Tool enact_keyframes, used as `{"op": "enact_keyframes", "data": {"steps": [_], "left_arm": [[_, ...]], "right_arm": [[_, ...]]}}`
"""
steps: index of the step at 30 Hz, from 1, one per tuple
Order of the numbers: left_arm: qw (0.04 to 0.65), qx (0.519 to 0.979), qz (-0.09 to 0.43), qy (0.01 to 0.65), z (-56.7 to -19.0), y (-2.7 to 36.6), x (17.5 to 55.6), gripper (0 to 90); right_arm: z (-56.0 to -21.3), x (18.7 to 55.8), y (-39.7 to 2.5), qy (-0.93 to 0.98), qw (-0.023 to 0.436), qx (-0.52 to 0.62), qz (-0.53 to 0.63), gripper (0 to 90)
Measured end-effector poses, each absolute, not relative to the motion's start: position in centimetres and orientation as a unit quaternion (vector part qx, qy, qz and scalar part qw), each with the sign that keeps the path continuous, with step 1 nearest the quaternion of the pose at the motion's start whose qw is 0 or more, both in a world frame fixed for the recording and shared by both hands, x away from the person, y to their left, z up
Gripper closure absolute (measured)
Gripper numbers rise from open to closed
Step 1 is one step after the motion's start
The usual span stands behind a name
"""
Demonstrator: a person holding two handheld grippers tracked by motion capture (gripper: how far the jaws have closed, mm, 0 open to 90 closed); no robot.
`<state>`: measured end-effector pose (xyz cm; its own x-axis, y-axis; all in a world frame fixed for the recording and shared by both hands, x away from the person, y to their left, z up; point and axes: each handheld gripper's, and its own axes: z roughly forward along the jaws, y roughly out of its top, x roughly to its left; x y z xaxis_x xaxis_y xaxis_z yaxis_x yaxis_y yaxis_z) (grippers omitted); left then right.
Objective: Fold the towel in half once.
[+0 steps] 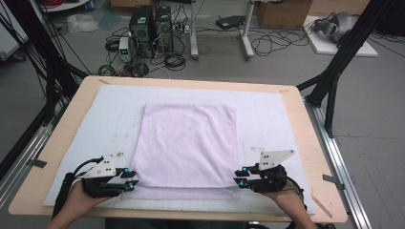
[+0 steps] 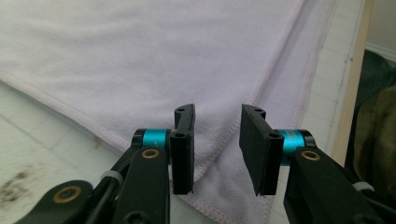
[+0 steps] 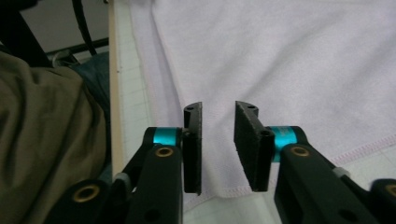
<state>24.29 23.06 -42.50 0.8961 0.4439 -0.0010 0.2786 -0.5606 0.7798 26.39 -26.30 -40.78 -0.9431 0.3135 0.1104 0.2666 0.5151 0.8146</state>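
Grey floor strewn with cables, two dark computer towers and cardboard boxes fills the top of the high view, beyond a pale wooden table [image 1: 76, 102]. On the table lies a white mat [image 1: 272, 119], and on the mat, at the centre of the frame, a pale lilac towel [image 1: 186, 143] is spread flat. It appears folded, since a second layer edge peeks out along its lower side. No bowl, box or tray stands on the table.

At lower left, the left tongs [image 1: 132, 182] sit at the towel's lower left corner, held by a hand whose wrist is cut off by the bottom edge. At lower right, the right tongs [image 1: 237, 177] sit at the lower right corner, also hand-held.

From the left gripper view, the left tongs [image 2: 216, 149] are spread, with the stitched towel corner lying between and beneath the jaws. From the right gripper view, the right tongs [image 3: 218, 147] are likewise spread over the towel's hemmed edge. Whether either jaw touches the cloth is hard to tell. Olive fabric, blurred, fills the left of that frame.
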Motion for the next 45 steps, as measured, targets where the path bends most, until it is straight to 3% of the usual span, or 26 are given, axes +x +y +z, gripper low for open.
{"op": "enact_keyframes", "data": {"steps": [5,7,10,12,13,25,30,33,36,42,45], "left_arm": [[0.400,0.889,0.091,0.203,-44.2,22.2,24.9,68.9],[0.410,0.883,0.100,0.206,-44.4,22.3,24.9,78.6],[0.402,0.886,0.104,0.208,-44.1,22.4,25.0,85.0],[0.403,0.884,0.110,0.209,-44.1,22.2,24.8,86.0],[0.401,0.886,0.113,0.206,-43.9,22.2,24.8,86.2],[0.444,0.859,0.148,0.209,-39.2,23.6,23.5,86.4],[0.446,0.861,0.141,0.201,-39.4,23.8,21.7,86.5],[0.431,0.870,0.125,0.202,-40.9,23.8,21.4,85.5],[0.422,0.874,0.114,0.211,-41.9,23.7,21.5,74.0],[0.412,0.879,0.111,0.211,-42.8,23.7,22.4,65.4],[0.395,0.889,0.104,0.208,-43.7,23.4,22.4,61.6]], "right_arm": [[-42.4,27.0,-24.3,0.891,0.011,0.153,0.427,63.4],[-43.3,27.2,-23.9,0.895,0.000,0.155,0.417,63.4],[-44.3,27.3,-23.5,0.903,-0.012,0.155,0.400,74.1],[-44.2,27.4,-23.6,0.902,-0.012,0.157,0.402,84.9],[-44.0,27.5,-23.7,0.900,-0.013,0.158,0.406,86.2],[-39.2,26.6,-24.5,0.878,0.035,0.139,0.457,87.1],[-38.3,24.6,-24.6,0.874,0.041,0.122,0.469,87.2],[-39.3,23.7,-24.4,0.880,0.025,0.118,0.460,86.8],[-41.0,23.7,-24.2,0.885,-0.001,0.123,0.450,77.9],[-41.7,25.1,-24.5,0.884,0.011,0.144,0.444,67.0],[-42.6,25.2,-24.5,0.885,-0.005,0.143,0.444,62.2]]}}
